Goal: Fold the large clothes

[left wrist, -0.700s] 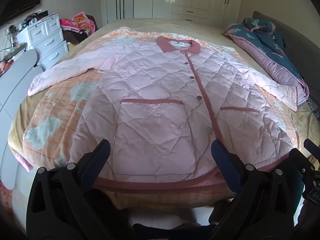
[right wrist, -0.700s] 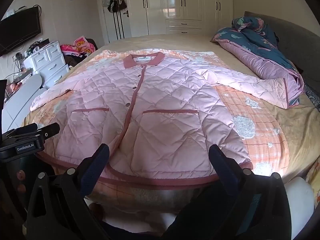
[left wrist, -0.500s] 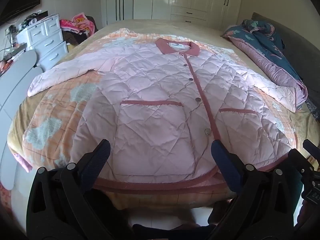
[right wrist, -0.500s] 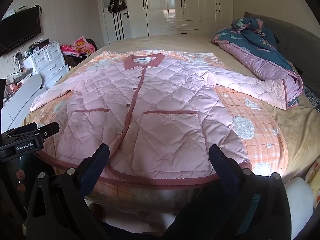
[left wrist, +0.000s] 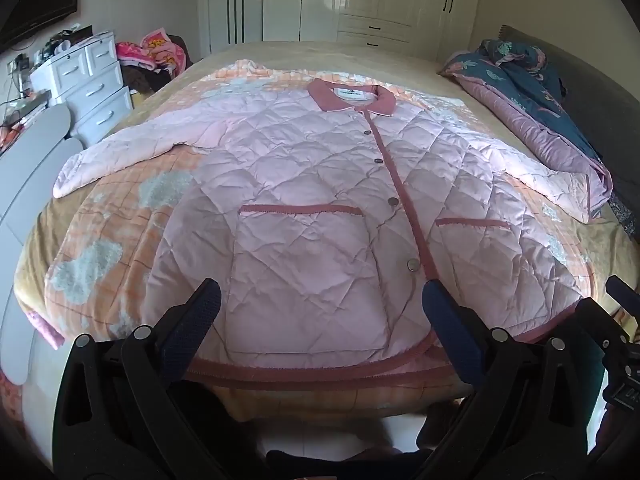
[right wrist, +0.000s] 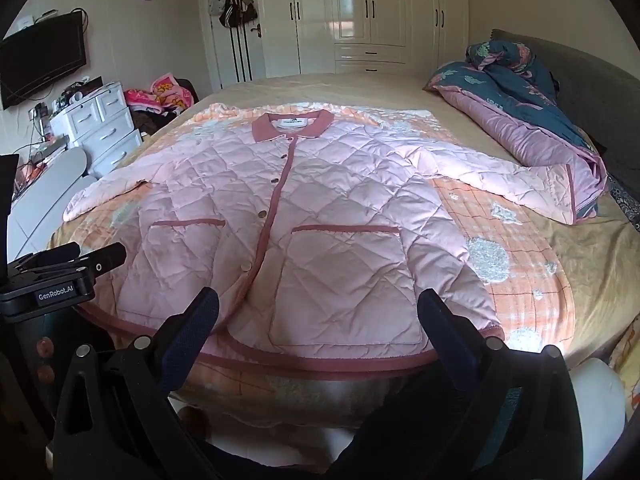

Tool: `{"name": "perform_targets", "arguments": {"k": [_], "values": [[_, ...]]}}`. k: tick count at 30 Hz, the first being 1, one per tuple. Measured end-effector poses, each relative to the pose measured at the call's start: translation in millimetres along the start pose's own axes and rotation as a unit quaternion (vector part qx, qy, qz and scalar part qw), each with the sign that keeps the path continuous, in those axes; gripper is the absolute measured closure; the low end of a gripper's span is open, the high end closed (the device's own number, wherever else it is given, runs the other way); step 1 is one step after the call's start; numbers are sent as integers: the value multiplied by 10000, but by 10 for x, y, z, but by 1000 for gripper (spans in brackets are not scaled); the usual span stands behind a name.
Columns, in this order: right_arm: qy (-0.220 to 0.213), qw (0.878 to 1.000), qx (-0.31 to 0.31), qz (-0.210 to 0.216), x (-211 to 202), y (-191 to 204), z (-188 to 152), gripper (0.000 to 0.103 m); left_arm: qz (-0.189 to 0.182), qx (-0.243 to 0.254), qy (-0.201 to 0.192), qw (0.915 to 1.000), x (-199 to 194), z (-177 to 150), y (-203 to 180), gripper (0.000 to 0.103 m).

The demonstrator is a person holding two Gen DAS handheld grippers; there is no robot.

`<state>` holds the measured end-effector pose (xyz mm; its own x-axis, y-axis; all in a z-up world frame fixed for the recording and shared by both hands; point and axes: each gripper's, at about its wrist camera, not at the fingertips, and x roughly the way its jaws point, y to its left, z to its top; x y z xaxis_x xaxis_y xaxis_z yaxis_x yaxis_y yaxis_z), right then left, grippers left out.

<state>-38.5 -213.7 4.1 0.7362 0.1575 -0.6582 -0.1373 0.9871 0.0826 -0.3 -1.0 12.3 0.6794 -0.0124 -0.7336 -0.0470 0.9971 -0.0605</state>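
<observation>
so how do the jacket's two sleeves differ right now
The left sleeve lies wholly on the orange blanket, its cuff near the bed's edge by the drawers. The right sleeve reaches the other way, its cuff resting against the purple quilt. The right cuff shows a dark pink trim line; the left cuff's trim cannot be made out. Both are spread flat and unfolded, with both grippers open and clear of them.

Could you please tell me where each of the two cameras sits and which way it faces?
Left wrist: on the left gripper, at the foot of the bed, facing the pink quilted jacket; its open dark fingers show, and the other gripper's black body at the right edge.
Right wrist: on the right gripper, beside it, facing the same way; open fingers show, with the left gripper's body alongside.
Shared: pink quilted jacket, white wardrobe, blue-and-purple duvet.
</observation>
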Motion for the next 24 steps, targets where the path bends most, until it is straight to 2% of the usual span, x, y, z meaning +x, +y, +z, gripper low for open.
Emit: {"name": "perform_targets", "arguments": {"k": [24], "values": [[39,10000,-54,-48,31,40,9,4,17,0,-4,10000,35,13,-93,8]]}}
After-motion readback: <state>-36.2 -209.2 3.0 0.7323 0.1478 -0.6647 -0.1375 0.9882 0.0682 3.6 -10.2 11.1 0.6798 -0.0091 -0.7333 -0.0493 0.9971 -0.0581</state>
